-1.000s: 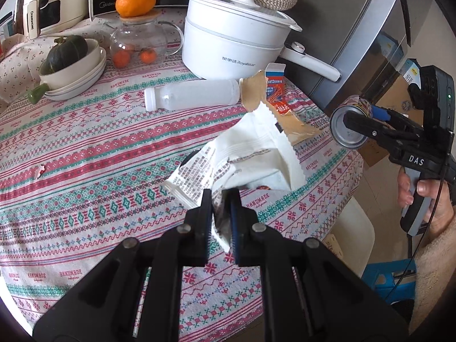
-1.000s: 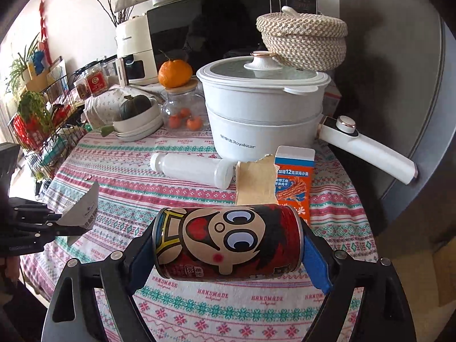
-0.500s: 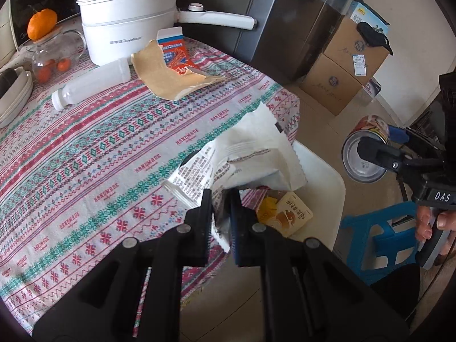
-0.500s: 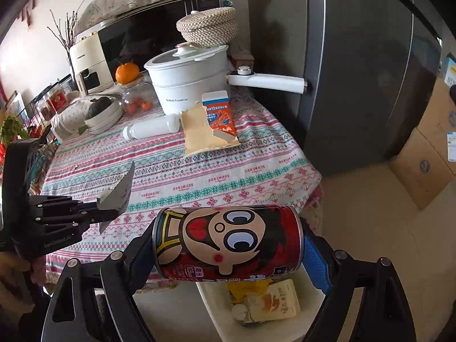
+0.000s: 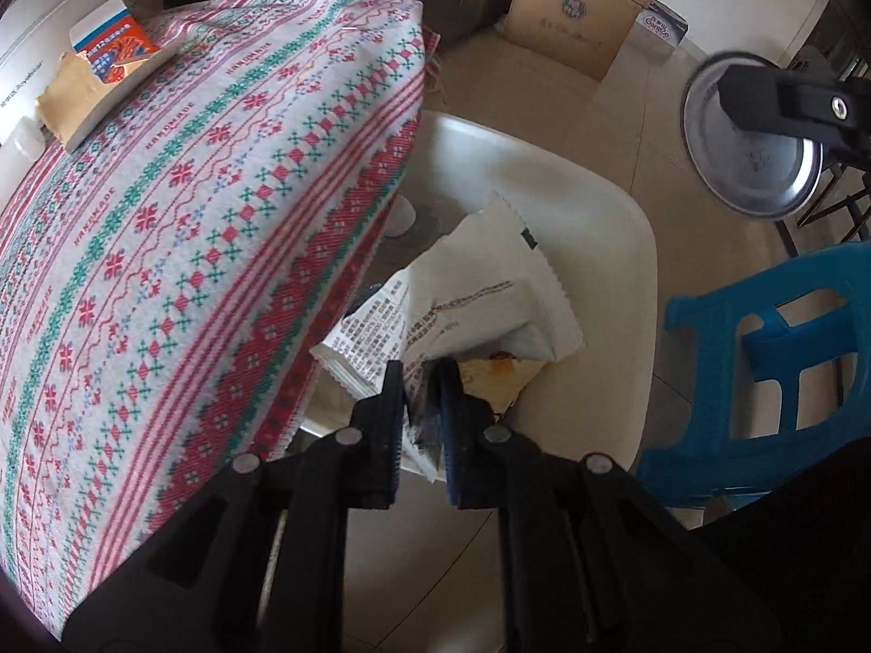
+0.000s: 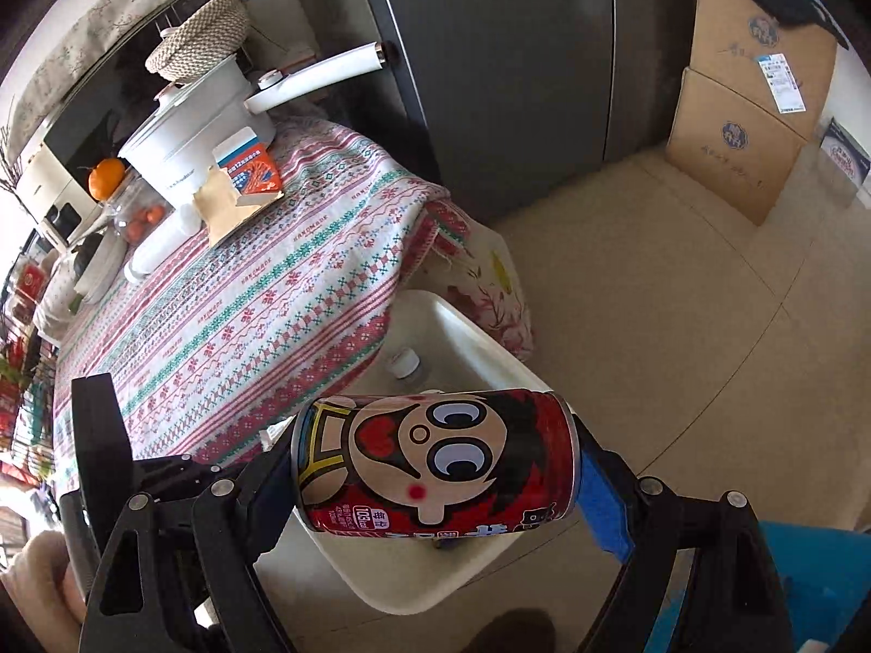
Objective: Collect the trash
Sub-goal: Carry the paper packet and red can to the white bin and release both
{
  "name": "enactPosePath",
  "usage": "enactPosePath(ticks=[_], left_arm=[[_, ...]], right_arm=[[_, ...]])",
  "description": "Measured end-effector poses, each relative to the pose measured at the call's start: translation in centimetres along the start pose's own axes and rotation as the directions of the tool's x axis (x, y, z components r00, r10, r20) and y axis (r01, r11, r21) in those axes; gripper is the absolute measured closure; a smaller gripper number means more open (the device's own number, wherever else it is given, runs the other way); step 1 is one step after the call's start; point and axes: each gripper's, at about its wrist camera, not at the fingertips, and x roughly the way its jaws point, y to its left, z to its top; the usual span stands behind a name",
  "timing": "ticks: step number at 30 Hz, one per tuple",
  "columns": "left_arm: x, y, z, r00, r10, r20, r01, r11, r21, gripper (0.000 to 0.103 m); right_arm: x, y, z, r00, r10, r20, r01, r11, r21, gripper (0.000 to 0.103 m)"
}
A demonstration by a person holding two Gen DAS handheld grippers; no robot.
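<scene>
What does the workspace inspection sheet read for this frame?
Surface: table under patterned cloth.
Job's things: wrapper and can held over white bin; trash already inside.
Clutter: pot, carton, bottle, orange.
Grippers: left gripper shut on wrapper; right gripper clamps can by its ends.
Cables: nothing seen.
Surroundings: fridge, boxes, blue stool.

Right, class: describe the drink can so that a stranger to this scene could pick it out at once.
Find the patterned tablecloth, then the white plastic bin on the floor beside it. Above the bin, the right gripper clamps a red metal can end to end, lying sideways. Its big-eyed cartoon face is unlike anything nearby.
</scene>
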Motion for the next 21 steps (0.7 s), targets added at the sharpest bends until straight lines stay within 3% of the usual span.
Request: enactPosePath(ticks=[5,11,15,21], left_arm=[[1.6,-0.7,0.6,1.0,0.021,-0.021,-0.021,1.0,0.001,0.087],[1.9,-0.8,1.1,1.0,0.012,-0.01,-0.012,1.0,-0.001,0.078],[0.2,0.2,1.7,1.0,-0.016,0.022,0.016,1.0,-0.009,0.046],[-3.4,2.0,1.7,0.996,-0.014,0.088,0.018,0.999,-0.04,0.031]], right_arm=[[0.2,-1.6,-0.6,1.0,0.002,-0.027,-0.002,1.0,0.017,0.014],[0.0,-3.1,-1.1,0.999,0.009,-0.036,-0.008,1.0,0.03,0.014],[-0.2,-4.1,-1.0,0.999,0.035,-0.033,-0.033,0.998,0.061,0.014],[-0.1,-4.3,-0.9,0.999,0.036,-0.036,-0.034,0.997,0.067,0.014]])
